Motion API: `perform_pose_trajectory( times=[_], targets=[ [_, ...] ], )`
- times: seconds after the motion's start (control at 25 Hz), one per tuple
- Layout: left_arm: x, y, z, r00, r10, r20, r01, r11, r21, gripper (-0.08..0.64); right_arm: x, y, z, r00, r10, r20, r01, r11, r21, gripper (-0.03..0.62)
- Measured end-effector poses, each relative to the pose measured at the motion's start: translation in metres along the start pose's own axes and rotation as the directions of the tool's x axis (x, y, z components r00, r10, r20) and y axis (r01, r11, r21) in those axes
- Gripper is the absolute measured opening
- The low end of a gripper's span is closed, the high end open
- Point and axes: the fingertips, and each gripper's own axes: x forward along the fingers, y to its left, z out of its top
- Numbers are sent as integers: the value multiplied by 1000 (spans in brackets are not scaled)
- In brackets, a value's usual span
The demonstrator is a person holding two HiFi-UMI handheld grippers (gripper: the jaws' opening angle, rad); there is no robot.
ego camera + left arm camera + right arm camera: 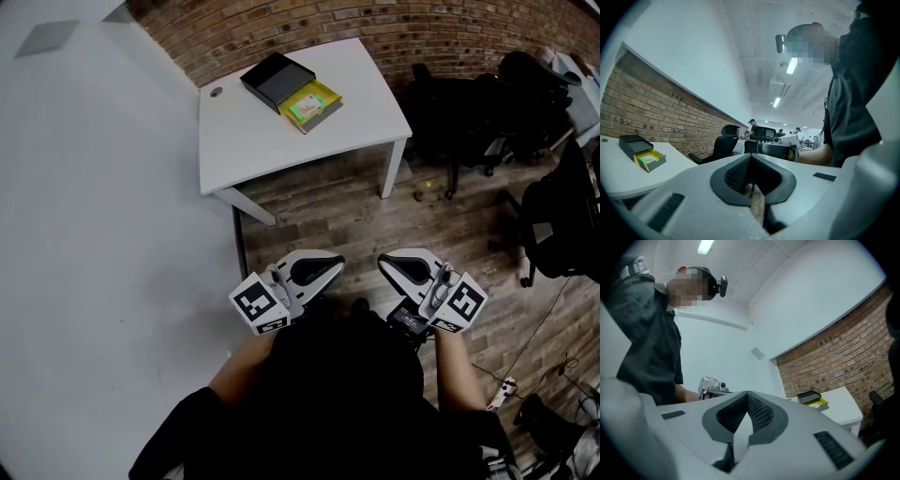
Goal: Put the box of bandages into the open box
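Empty right gripper (384, 264); black box (275, 80) beside yellow box (312, 105)

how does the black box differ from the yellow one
The black box is dark; the yellow box is bright with a green patch on top. The black box looks larger than the yellow box and sits nearer the wall. Both lie flat, side by side, on the table.

There are one white rectangular table (272, 141), one open black box (277, 80), one yellow-and-green box of bandages (311, 105), and two white plastic grippers: left gripper (336, 263), right gripper (384, 263).
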Motion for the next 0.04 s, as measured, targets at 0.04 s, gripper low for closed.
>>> perform_pose_trajectory(
  times=[0.04],
  targets=[
    [3,-1,0,1000,-3,-4,3,1000,2,15,-3,0,-2,1000,-1,-6,1,1000,2,5]
  ],
)
